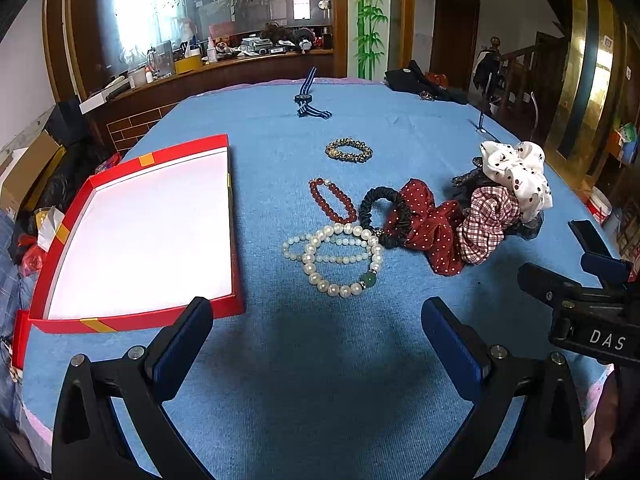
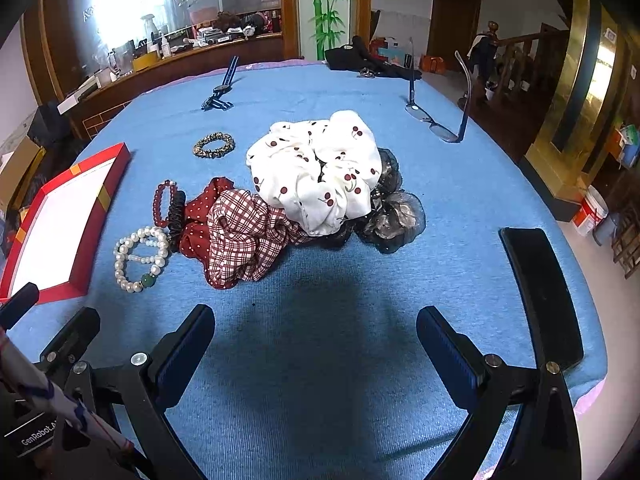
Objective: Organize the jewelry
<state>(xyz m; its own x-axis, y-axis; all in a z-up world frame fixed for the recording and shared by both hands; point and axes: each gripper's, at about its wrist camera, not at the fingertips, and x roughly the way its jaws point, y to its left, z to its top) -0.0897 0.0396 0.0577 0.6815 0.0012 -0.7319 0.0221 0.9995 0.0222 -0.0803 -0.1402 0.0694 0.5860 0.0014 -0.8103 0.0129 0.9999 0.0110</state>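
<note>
Pearl bracelets [image 1: 336,256]: 2, overlapping; my left gripper [image 1: 316,320] and right gripper [image 2: 314,328] both wide, empty. Risk: lifting 1 drags the other short of the red box [image 1: 236,216].

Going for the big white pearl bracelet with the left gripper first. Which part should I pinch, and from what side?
Pinch the near arc of the big pearl bracelet, beside the green bead, coming straight down from the open left gripper. It lies flat, and that arc is free cloth on both sides, whereas the far arc overlaps the smaller pearl bracelet and nears the black scrunchie.
</note>
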